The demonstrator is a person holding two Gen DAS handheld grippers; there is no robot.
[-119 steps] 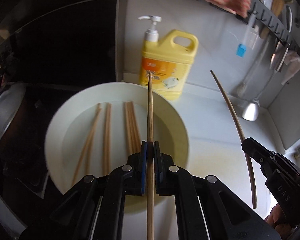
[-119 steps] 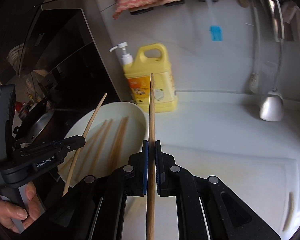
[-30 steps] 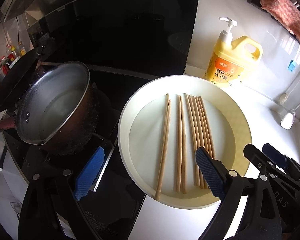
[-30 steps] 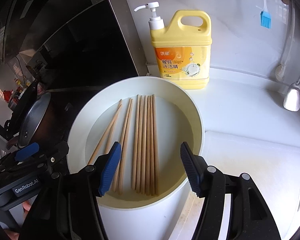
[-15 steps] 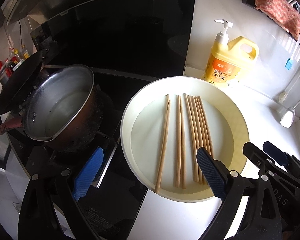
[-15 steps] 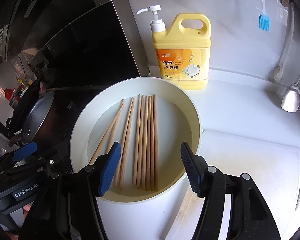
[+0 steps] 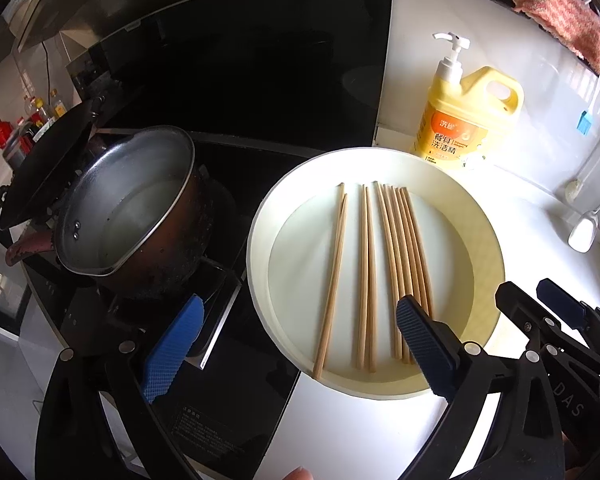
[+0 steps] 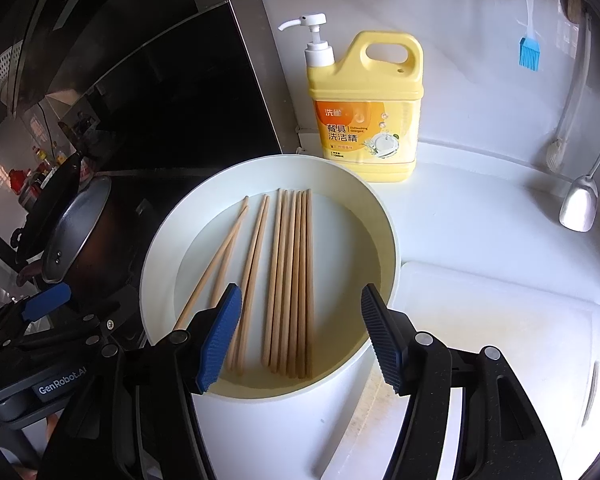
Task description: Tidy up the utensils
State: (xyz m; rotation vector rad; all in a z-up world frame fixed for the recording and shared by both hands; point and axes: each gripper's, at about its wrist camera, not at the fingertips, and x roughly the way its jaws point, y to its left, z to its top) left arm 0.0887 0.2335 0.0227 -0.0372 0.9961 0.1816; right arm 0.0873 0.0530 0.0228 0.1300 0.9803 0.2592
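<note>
Several wooden chopsticks [image 7: 396, 264] lie side by side in a round white plate [image 7: 480, 216] on the white counter; they also show in the right wrist view [image 8: 288, 280], in the same plate [image 8: 384, 216]. My left gripper [image 7: 296, 340] is open and empty, held above the plate's near left rim. My right gripper [image 8: 300, 336] is open and empty, above the near ends of the chopsticks. Each gripper shows in the other's view, the right one [image 7: 556, 320] and the left one [image 8: 40, 312].
A yellow dish-soap jug [image 8: 364, 108] with a pump stands behind the plate. A steel pot [image 7: 128, 204] sits on the black stove at the left. A white cutting board [image 8: 500, 332] lies right of the plate. A ladle [image 8: 580, 200] and a blue brush [image 8: 528, 52] hang on the wall.
Four seconds ago each gripper was shut on a chopstick; now both are open and those chopsticks lie in the plate. In the last second both grippers drew back slightly.
</note>
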